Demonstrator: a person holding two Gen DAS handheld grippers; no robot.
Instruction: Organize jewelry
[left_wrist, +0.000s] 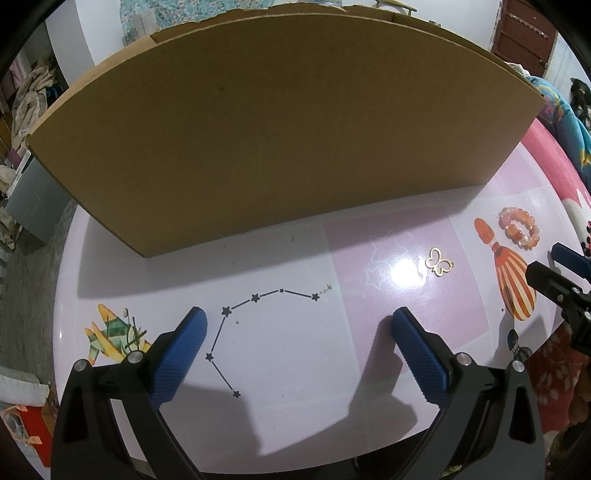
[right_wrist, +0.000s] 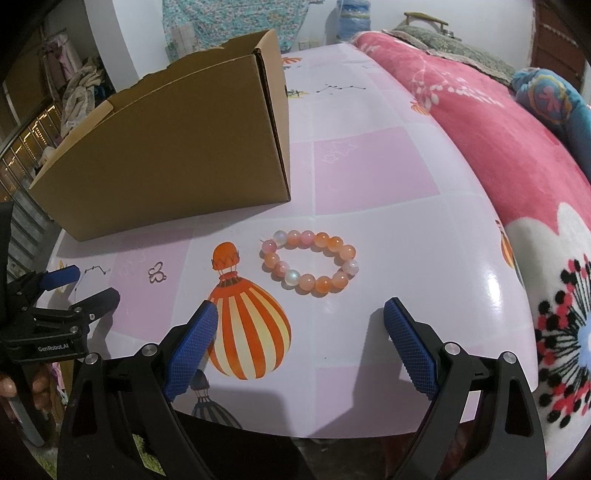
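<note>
The beaded bracelet (right_wrist: 309, 264) lies flat on the glossy pink-and-white table (right_wrist: 369, 177), a closed oval loop of orange, pink and pale beads whose long axis runs left to right across the right wrist view, tipped slightly down toward the right. It sits ahead of the right gripper (right_wrist: 300, 325), whose blue-padded jaws stand wide apart and empty, with bare tabletop between the fingertips and the beads. Just left of the bracelet is the printed orange-striped balloon (right_wrist: 248, 328), part of the table's pattern. To the right the table's rounded edge falls away near a pink floral blanket (right_wrist: 517, 177), so room on that side is short; the near edge curves just beneath the gripper. Behind and to the left stands an open cardboard box (right_wrist: 177, 155), its corner near the bracelet but apart from it, leaving a clear strip of table between. A small gold butterfly charm (left_wrist: 439, 261) lies flat further left, well apart from the bracelet (left_wrist: 519, 228); its wings seem to spread toward the box, though it is too small to be sure. The left gripper (left_wrist: 299, 325) hangs over the printed constellation lines (left_wrist: 255, 321), jaws spread wide and holding nothing, with the wide box wall (left_wrist: 280, 147) closing off the space ahead.
</note>
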